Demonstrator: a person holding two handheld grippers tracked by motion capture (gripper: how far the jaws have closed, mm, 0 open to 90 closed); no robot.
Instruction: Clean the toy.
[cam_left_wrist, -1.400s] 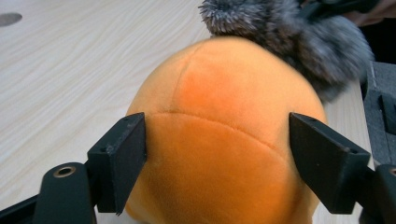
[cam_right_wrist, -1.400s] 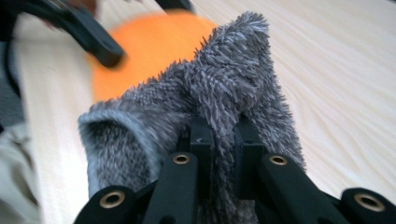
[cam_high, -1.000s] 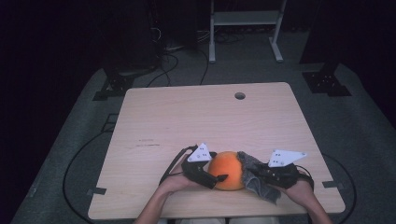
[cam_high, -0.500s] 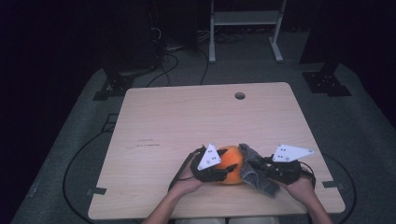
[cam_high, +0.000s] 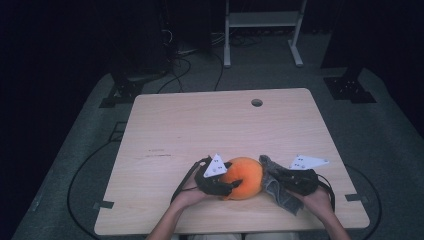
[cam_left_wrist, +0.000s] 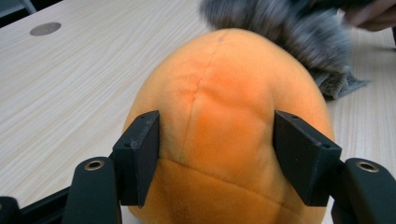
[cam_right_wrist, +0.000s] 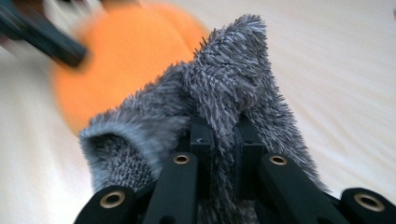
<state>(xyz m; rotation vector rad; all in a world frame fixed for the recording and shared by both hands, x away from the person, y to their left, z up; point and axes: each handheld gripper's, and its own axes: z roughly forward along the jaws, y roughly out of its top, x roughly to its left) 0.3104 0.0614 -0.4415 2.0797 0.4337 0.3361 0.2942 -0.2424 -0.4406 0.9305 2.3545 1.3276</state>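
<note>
Since a second ago your left gripper (cam_high: 226, 186) has slid in from beside the orange plush ball (cam_high: 245, 177) onto its near side, and its jaws have just been closing around it, easing back a little at the end. In the left gripper view the two black jaws stand either side of the ball's seam, pads touching the plush and denting it slightly, so you are grasping the ball. Your right gripper (cam_high: 280, 181) has its jaws clenched on a fold of the grey furry cloth (cam_high: 278, 189), pinched tight between the pads in the right gripper view.

The ball sits on the worktop (cam_high: 200, 125) near its front edge, between your hands, with the cloth touching its right side.

To do this step well, I'd judge that you should keep the left grip low and centred on the seam so the soft ball doesn't squirt out. Hold it steady while the right hand draws the cloth over or against it. Don't squeeze harder; plush gives.

The left gripper view shows how the pads meet the ball, which the high view hides under the grey plate (cam_high: 215, 165). The high view shows the cloth trailing toward the worktop's front edge under your right hand (cam_high: 315, 200).
</note>
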